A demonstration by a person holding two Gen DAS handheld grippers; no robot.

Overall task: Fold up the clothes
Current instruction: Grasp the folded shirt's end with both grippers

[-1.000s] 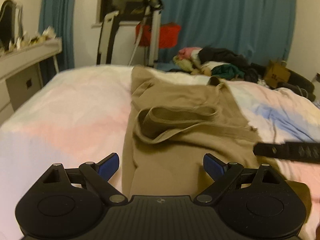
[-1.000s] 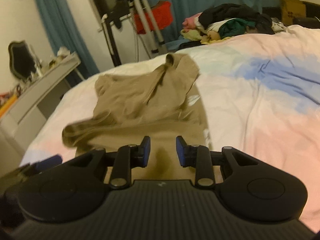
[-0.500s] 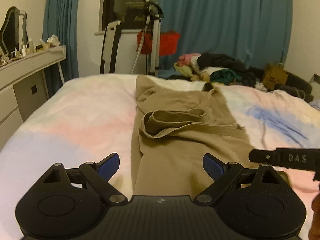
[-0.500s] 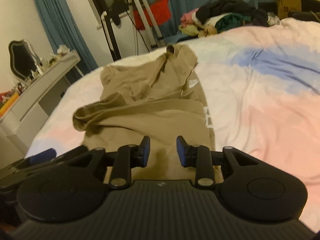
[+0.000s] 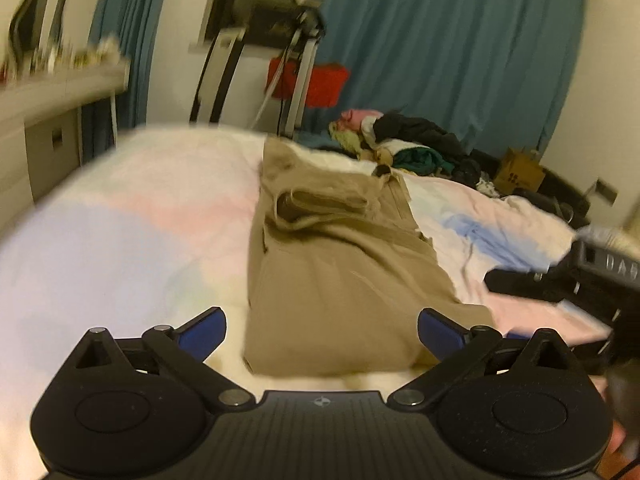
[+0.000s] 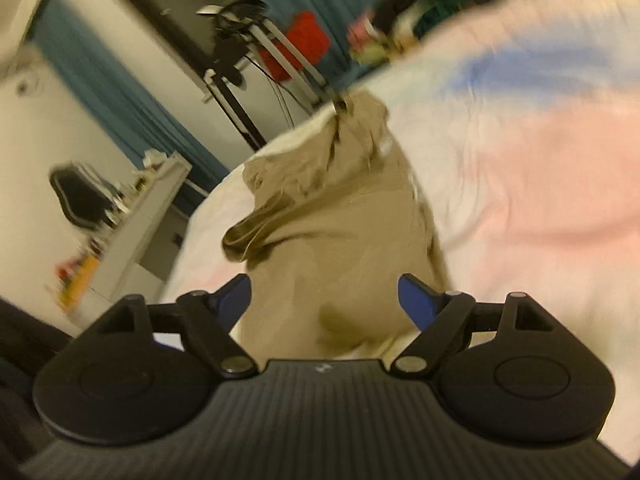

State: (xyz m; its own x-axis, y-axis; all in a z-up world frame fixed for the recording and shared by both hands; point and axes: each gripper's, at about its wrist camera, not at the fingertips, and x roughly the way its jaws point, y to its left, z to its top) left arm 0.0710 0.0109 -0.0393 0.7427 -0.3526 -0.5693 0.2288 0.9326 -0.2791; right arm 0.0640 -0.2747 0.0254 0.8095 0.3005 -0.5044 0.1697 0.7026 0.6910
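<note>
Nearest to us, the left gripper (image 5: 322,334) has its blue fingers (image 5: 200,330) spread as wide as they go, having just been opening a little further, and nothing is pinched or touched by them: the near edge of the khaki garment (image 5: 336,264) shows in the gap between them but lies down on the bed (image 5: 120,240), clear of both pads. Off beyond the right finger we see the other tool's black body, blurred, over the pink part of the cover. Our right gripper (image 6: 324,300) has also just been opening, from nearly closed to broadly parted; its blue fingers (image 6: 416,300) stand apart with the same garment (image 6: 340,240) seen between them, and we cannot see either pad pressing on the cloth, so it holds nothing. This view is tilted and smeared. Ahead of both pairs of fingers the garment stretches away in a long folded strip down the middle of the pastel bedcover, with a loose band of cloth (image 5: 324,202) bunched across it farther out and its far end reaching the bed's edge. Beyond and to the right of the fingers sits a heap of clothes (image 5: 404,144); straight ahead stands a metal frame with a red bag (image 5: 316,84); to the left is a white dresser (image 5: 48,128); behind all hangs a teal curtain (image 5: 448,52).
</note>
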